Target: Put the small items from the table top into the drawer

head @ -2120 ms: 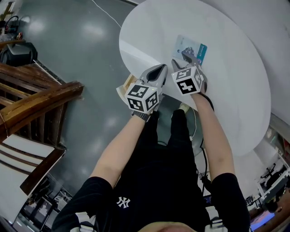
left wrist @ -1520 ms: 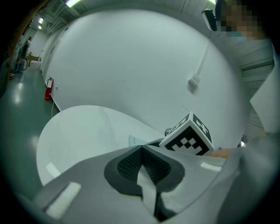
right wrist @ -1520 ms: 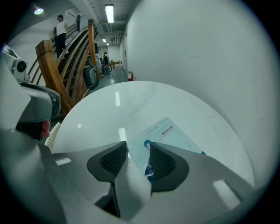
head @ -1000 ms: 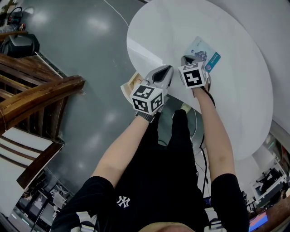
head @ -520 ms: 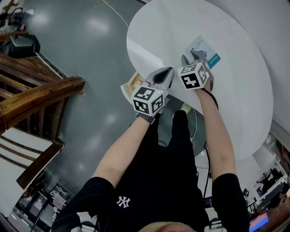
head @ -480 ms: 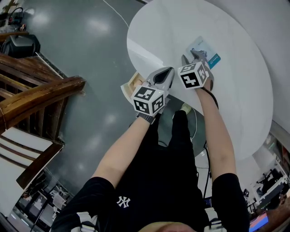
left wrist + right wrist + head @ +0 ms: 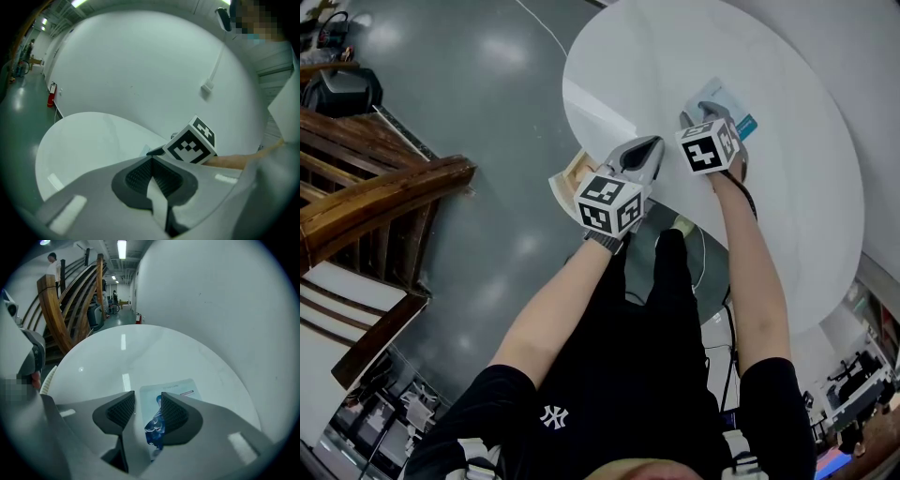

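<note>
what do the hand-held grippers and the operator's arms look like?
The left hand-held gripper and right hand-held gripper are grey moulded shells with dark ribbed pads, each carrying a white cube with black square markers. The arms are bare below a black short-sleeved T-shirt with a small white logo.

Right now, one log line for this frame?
left gripper: shut, empty | right gripper: open over card | card: flat on table

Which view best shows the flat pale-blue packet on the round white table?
Right gripper view: the flat pale-blue packet shows large, print visible, between its parted jaws. Head view catches one corner; left gripper view barely any.
</note>
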`<state>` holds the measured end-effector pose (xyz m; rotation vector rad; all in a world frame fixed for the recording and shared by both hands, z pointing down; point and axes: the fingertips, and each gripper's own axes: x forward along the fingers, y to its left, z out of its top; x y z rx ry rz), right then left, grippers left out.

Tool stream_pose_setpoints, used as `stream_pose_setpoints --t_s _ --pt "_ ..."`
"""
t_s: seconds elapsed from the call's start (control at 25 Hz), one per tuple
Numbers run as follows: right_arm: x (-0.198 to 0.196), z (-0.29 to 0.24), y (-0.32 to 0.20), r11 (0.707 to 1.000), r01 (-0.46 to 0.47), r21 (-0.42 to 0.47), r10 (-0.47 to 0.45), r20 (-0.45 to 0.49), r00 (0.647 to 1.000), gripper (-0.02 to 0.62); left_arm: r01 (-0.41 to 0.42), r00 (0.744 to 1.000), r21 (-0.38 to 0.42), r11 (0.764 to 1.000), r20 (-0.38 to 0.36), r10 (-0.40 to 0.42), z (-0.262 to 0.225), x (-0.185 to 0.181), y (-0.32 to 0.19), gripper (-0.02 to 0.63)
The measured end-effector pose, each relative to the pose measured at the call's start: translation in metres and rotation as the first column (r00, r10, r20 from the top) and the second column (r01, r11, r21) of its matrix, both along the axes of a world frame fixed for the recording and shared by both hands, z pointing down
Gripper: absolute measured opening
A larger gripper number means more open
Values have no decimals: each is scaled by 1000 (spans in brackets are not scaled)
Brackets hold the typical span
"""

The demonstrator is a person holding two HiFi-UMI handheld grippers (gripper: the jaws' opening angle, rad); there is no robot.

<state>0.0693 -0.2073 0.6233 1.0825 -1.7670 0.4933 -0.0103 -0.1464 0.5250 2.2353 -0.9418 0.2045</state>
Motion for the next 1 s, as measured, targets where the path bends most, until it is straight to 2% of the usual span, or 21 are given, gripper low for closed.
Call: stream_pose_setpoints --t_s 0.16,0.24,0.32,0.36,0.4,0.48,0.64,1.0 --pt "5 6 6 993 -74 -94 84 102 991 158 -3 1000 -4 1000 2 3 1 2 0 0" --pt "3 8 4 992 -84 -97 97 138 986 145 -5 1000 -4 1000 2 5 2 3 0 1" --pt "0 8 5 992 -82 -97 96 143 985 93 -6 1000 -4 1000 2 6 1 2 -1 0" --pt "0 8 8 991 -84 -106 98 130 987 50 -6 1000 -4 1000 2 6 1 2 -1 0" --pt "2 8 11 989 -88 -117 101 110 989 36 -7 1000 -4 1000 2 7 1 3 -1 0" --pt "4 8 13 988 -91 -122 103 93 990 26 -8 1000 -5 1000 3 8 2 4 1 1" --pt "1 2 7 993 -87 -81 99 158 982 23 -6 1000 -6 1000 3 6 2 3 2 2" --pt "-4 -40 36 995 -97 -17 97 294 951 23 -13 1000 1 1000 -5 13 -4 8 7 0"
